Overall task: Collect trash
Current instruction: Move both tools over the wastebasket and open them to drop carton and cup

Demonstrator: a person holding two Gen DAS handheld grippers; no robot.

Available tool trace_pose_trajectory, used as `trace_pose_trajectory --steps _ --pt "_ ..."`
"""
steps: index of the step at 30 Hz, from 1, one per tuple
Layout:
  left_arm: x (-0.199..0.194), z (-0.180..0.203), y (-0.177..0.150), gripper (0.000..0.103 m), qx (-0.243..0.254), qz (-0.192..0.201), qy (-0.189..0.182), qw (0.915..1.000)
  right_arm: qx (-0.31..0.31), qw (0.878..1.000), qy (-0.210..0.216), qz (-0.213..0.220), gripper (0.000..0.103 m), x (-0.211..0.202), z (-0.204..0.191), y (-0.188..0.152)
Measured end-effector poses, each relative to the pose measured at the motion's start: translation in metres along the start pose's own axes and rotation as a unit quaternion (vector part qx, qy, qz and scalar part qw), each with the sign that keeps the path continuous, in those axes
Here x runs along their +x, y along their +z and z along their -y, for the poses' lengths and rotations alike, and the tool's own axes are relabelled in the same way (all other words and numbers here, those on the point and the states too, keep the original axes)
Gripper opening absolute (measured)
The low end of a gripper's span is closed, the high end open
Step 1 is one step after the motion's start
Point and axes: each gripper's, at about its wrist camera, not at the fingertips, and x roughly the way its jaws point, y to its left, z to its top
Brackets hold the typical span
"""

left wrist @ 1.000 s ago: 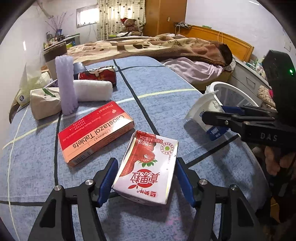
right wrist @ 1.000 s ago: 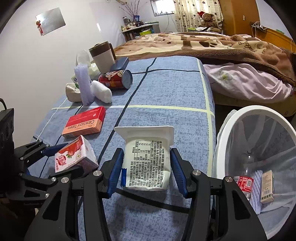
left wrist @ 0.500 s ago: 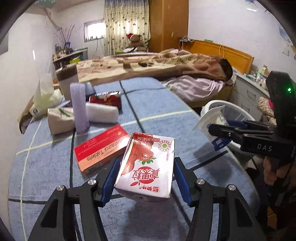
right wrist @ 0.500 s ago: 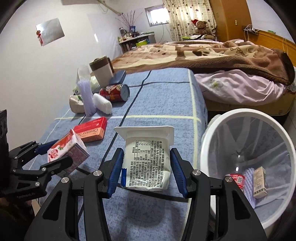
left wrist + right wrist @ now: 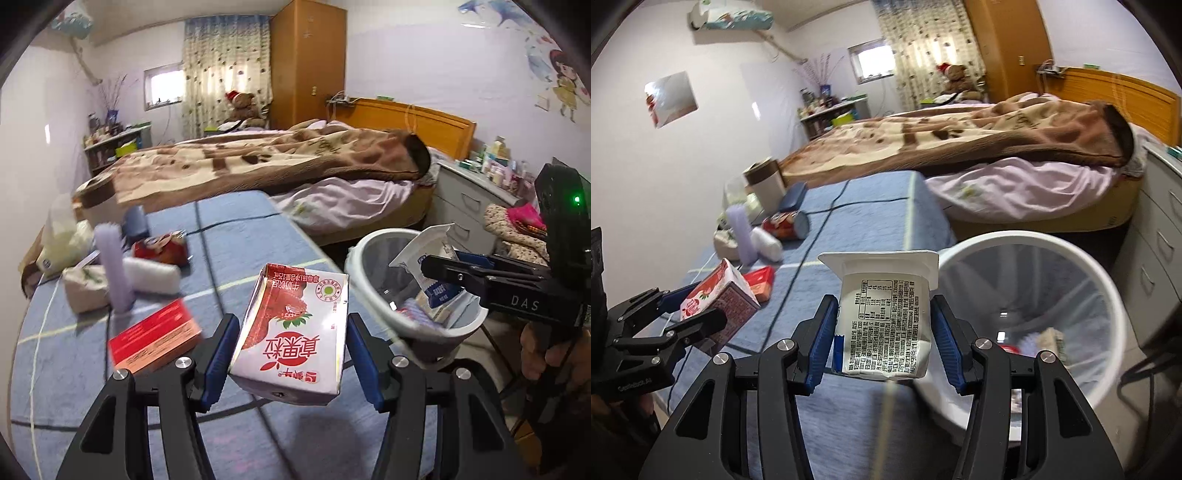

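My left gripper (image 5: 291, 354) is shut on a red and white strawberry milk carton (image 5: 295, 328), held above the blue-covered table (image 5: 66, 354); the carton also shows in the right wrist view (image 5: 716, 299). My right gripper (image 5: 884, 339) is shut on a white yogurt cup (image 5: 886, 317), held beside the rim of the white trash bin (image 5: 1100, 295). The left wrist view shows that cup (image 5: 424, 254) over the bin (image 5: 373, 295). The bin holds some wrappers and a small carton.
On the table lie a red tablet box (image 5: 155, 338), a purple roll (image 5: 114, 266), a white roll (image 5: 151, 277), a red can (image 5: 160, 249) and a tissue pack (image 5: 83, 291). A bed (image 5: 258, 162) stands behind, a drawer cabinet (image 5: 469, 203) to the right.
Both grippers have risen from the table with their loads. The right gripper has moved towards the bin; the left has lifted the carton off the cloth.
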Motion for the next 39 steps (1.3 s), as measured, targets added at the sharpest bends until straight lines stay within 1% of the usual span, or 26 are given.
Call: trace_pose_trajectory --steps 6,11,16,24,29,35,38,39 --pt "0.013 0.027 0.017 0.059 0.008 0.004 -0.024 0.9997 0.022 0.999 -0.032 0.012 0.053 -0.012 0.029 0.001" --pt "0.03 0.051 0.035 0.059 0.009 0.004 -0.056 0.9984 0.033 0.997 -0.066 0.018 0.053 -0.015 0.048 0.003" --pt "0.046 0.077 0.044 0.059 0.025 0.004 -0.076 0.9968 0.042 0.996 -0.083 0.014 0.053 -0.015 0.064 0.003" --pt "0.081 0.107 0.052 0.059 0.032 -0.021 -0.092 0.995 0.061 0.993 -0.098 -0.002 0.053 -0.006 0.091 0.001" --pt "0.098 0.115 0.056 0.06 0.03 -0.029 -0.1 0.9941 0.065 0.992 -0.106 -0.013 0.053 -0.001 0.101 0.0" --pt "0.105 0.12 0.059 0.06 0.029 -0.03 -0.11 0.993 0.055 0.992 -0.114 -0.027 0.053 0.006 0.105 0.001" --pt "0.107 0.119 0.059 0.06 0.027 -0.029 -0.11 0.9932 0.049 0.991 -0.119 -0.031 0.053 0.009 0.106 0.0" --pt "0.107 0.118 0.059 0.061 0.025 -0.029 -0.109 0.9933 0.05 0.991 -0.123 -0.029 0.055 0.008 0.106 0.0"
